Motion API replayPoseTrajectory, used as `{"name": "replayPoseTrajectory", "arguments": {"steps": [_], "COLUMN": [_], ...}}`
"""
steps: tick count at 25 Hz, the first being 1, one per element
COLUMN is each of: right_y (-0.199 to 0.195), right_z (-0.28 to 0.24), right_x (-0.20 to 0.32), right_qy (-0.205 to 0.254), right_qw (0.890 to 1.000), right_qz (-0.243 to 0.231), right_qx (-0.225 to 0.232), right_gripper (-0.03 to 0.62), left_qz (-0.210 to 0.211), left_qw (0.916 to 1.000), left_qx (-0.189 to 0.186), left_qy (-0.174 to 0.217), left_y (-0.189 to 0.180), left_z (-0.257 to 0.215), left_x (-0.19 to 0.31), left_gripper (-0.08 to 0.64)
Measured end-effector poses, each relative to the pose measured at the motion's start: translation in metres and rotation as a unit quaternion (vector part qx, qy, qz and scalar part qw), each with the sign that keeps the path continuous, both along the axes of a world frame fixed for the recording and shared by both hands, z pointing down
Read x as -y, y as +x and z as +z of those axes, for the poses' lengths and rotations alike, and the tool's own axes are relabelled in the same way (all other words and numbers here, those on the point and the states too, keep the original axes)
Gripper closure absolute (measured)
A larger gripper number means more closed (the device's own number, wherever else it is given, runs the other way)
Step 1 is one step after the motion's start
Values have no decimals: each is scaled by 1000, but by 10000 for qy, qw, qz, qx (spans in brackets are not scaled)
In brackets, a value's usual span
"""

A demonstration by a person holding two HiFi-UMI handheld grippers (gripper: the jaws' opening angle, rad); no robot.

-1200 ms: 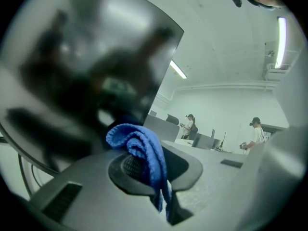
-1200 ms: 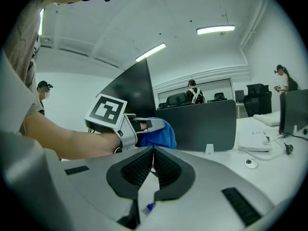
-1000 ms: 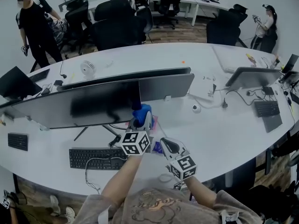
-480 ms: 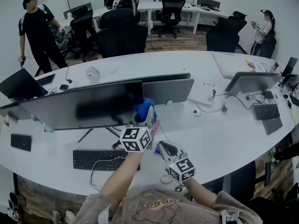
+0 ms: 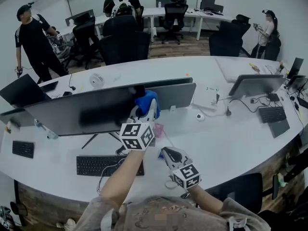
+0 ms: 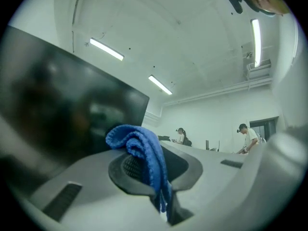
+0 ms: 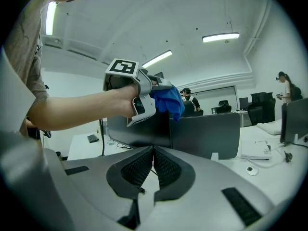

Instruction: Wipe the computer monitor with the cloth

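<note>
We stand at a long, curved white worktop (image 5: 231,143) that fills most of the head view. On it a wide computer monitor (image 5: 82,112) faces us, its screen dark. A second monitor (image 5: 175,94) stands just behind it, turned the other way so that we see its grey back. In front of the wide monitor, near the worktop's front edge, lies a black keyboard (image 5: 101,165).

The left gripper (image 5: 150,110) is raised towards the monitor's right end, with its marker cube turned to us. Its jaws pinch a blue cloth (image 5: 147,101), bunched and folded. One fold rises over the jaw pads and the rest hangs down into the slot where the jaws meet (the left gripper view shows this best). The cloth sits at the upper right corner of the monitor, right by the edge of the screen. We cannot tell whether it touches the glass.

The right gripper (image 5: 167,153) hangs lower, to the right of the keyboard and above the bare worktop. Its jaws are pressed together with nothing between them.
</note>
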State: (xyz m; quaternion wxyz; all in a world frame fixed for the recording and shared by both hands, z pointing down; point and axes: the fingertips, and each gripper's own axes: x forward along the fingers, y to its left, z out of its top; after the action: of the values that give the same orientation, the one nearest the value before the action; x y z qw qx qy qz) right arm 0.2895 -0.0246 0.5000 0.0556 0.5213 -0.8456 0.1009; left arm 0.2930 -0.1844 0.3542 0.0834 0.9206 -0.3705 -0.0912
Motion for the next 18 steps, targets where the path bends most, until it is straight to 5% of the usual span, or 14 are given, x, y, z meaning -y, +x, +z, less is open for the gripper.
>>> {"name": "replayPoseTrajectory", "arguments": {"steps": [10,18], "right_y": [4,7], "right_z": [-3,-4], "right_x": [-16,-24], "right_qy": [33,31], "right_qw": [9999,9996], "right_qz": [142,251], "right_qx": [78,92], "right_gripper": [571,571], "left_qz": [13,46], "left_qw": [9985,9982], "left_qx": [-134,-179], "left_qy": [540,564], "left_y": [-1,2], "left_z": [-58,-70], "left_x": [-5,-10], "left_gripper": [515,515]}}
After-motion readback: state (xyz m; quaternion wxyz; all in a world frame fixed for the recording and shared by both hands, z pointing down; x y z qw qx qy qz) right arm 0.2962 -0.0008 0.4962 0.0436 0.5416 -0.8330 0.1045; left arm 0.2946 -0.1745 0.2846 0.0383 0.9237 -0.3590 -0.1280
